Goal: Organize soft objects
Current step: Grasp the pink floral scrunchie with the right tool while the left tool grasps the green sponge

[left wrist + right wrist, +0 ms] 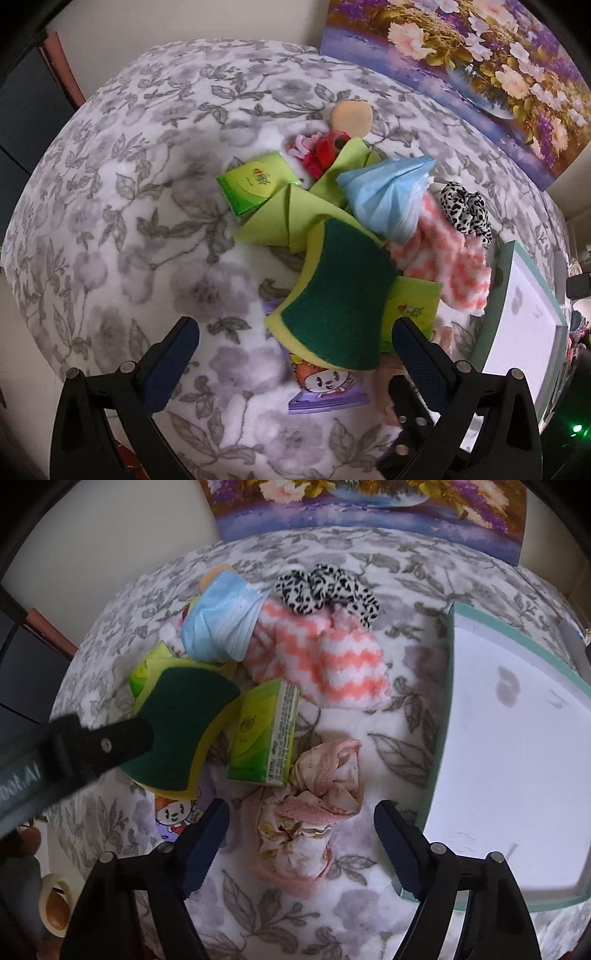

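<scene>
Heaped on a floral blanket point(122, 221): green-topped sponge point(332, 295), blue face mask point(384, 192), coral zigzag cloth point(325, 657), spotted scrunchie point(328, 587), green tissue packs point(264, 734), lime cloth point(280, 221), crumpled pink floral cloth point(314, 797). Off at three o'clock from the heap, a white tray with teal rim point(439, 709), nothing in it, likely the destination.

Right gripper point(303, 834): jaws spread wide, holding nothing, straddling the pink floral cloth, which lies dead ahead at twelve o'clock with its long axis running along the fingers. Clearly the nearer tool for that piece.

Left gripper point(295, 354): jaws wide apart too, empty, with the sponge straight ahead at twelve o'clock, long axis tilted toward one o'clock, a cartoon-printed purple packet point(325, 387) beneath it.
</scene>
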